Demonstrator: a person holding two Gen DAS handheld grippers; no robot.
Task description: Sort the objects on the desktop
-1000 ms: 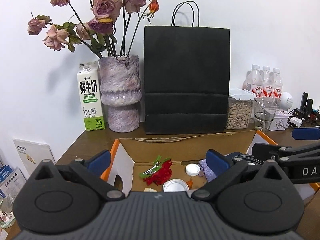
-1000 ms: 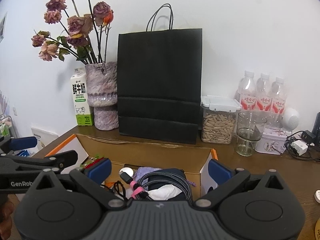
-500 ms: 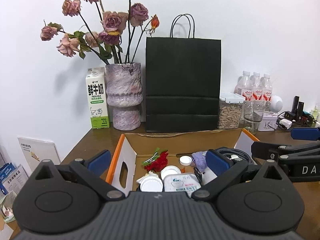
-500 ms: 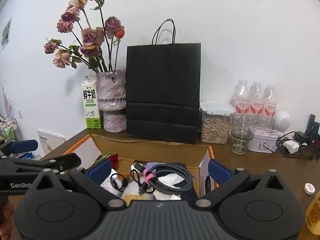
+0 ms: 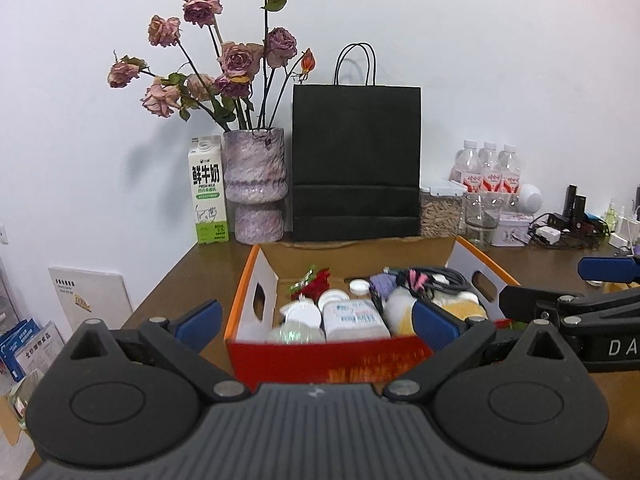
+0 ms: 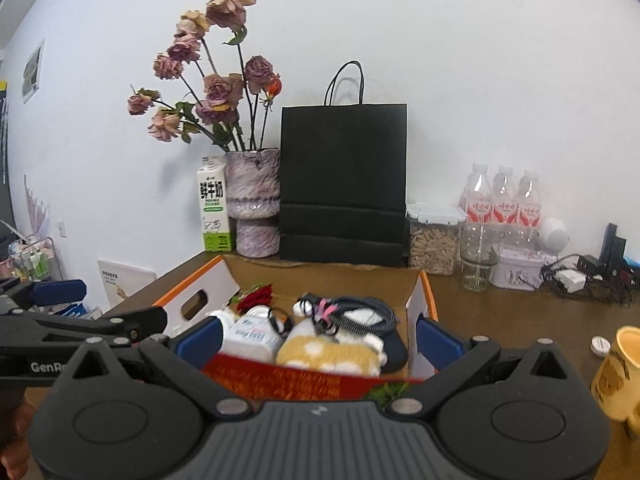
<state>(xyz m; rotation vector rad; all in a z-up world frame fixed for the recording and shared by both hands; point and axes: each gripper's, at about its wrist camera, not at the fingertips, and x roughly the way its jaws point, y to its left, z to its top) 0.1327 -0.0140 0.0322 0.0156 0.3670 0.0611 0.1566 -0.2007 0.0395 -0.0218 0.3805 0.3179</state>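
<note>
An open cardboard box [image 5: 328, 360] with an orange rim and red front wall stands on the brown desk. It holds white bottles [image 5: 354, 318], a red fabric flower [image 5: 316, 282], a coiled dark cable [image 5: 444, 278] and a yellow spotted plush [image 6: 328, 354]. My left gripper [image 5: 316, 324] is open in front of the box with nothing between its fingers. Just in front of the same box [image 6: 304, 380], my right gripper [image 6: 318, 340] is also open and empty. Each gripper shows in the other's view, at the box's sides.
Behind the box stand a black paper bag [image 5: 356, 164], a vase of dried roses [image 5: 256, 188] and a milk carton [image 5: 208, 192]. A seed container [image 5: 440, 208], glass jar [image 5: 478, 216] and water bottles [image 5: 490, 172] are at back right. A yellow mug [image 6: 618, 376] stands near right.
Both grippers have drawn back and upward from over the box's inside, so its red front wall and more of its contents now show. Both stay open.
</note>
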